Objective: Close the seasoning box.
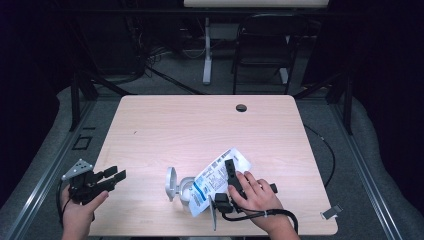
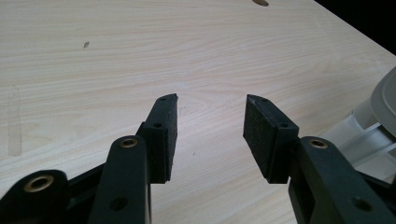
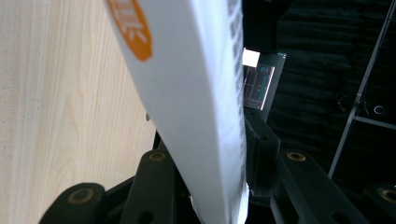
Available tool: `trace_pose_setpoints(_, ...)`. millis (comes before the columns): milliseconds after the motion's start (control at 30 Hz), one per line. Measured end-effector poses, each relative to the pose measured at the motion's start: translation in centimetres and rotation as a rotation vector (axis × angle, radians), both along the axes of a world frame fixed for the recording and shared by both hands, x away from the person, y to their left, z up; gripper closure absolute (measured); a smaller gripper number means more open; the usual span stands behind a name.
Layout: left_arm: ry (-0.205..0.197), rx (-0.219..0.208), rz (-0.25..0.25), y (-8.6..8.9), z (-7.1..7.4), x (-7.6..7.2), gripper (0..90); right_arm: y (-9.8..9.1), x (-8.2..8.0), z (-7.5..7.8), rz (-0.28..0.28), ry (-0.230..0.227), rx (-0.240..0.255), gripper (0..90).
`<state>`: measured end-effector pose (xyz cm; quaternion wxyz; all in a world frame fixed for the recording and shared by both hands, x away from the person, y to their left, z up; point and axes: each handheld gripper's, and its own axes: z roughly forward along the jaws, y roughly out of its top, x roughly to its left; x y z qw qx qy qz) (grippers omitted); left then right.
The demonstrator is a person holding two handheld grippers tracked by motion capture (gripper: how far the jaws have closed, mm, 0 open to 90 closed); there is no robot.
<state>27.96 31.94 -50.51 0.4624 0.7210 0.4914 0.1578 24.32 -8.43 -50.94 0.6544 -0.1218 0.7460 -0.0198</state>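
A white packet [image 1: 216, 181] lies near the front edge of the bench [image 1: 200, 125], right of its middle, and the right gripper [image 1: 231, 176] is clamped on it. In the right gripper view the packet [image 3: 196, 116] runs up between the two black jaws, which press on both of its faces. One face carries an orange badge with white marks; small dark print runs along the packet's edge, too fine to read. From the high view the packet's upper face shows blocks of black print and a blue band at its near end; none of the lettering can be made out, and no brand name is legible.

Just left of the packet, touching or nearly so, stands a small clear container [image 1: 183, 188] with its round lid [image 1: 170, 182] flipped up.

The left gripper [image 1: 111, 176] sits at the front left corner of the bench, jaws wide apart with only bare wood between them [image 2: 210, 135]. A round cable hole [image 1: 241, 107] lies near the far edge.
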Motion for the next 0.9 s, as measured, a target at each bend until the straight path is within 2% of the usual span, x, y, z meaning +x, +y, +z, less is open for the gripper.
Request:
trace_pose_setpoints(67, 0.0, 0.0, 0.001, 0.01, 0.0, 0.0, 55.5, -0.13, 0.11, -0.18, 0.009, 0.01, 0.019, 69.4)
trace_pose_setpoints(367, 0.001, 0.0, 0.003, 0.01, -0.09, 0.03, 55.5, -0.16, 0.01, -0.07, -0.005, 0.031, 0.036, 71.4)
trace_pose_setpoints(400, 0.003, 0.0, 0.004, 0.03, -0.08, 0.03, 55.5, -0.23, 0.08, -0.18, 0.002, 0.042, 0.061, 71.6)
trace_pose_setpoints(600, 0.003, 0.0, 0.006, -0.01, -0.14, 0.05, 55.6, -0.26, 0.0, -0.19, -0.019, 0.064, 0.08, 73.1)
trace_pose_setpoints(633, 0.004, 0.0, 0.005, -0.02, -0.16, 0.05, 55.5, -0.33, 0.1, -0.34, -0.013, 0.082, 0.108, 73.2)
trace_pose_setpoints(667, 0.004, 0.001, 0.005, -0.01, -0.16, 0.06, 55.6, -0.29, 0.02, -0.24, -0.027, 0.084, 0.096, 73.2)
trace_pose_setpoints(900, 0.007, 0.002, 0.005, 0.02, -0.15, 0.05, 55.5, -0.48, 0.17, -0.47, -0.021, 0.115, 0.153, 74.2)
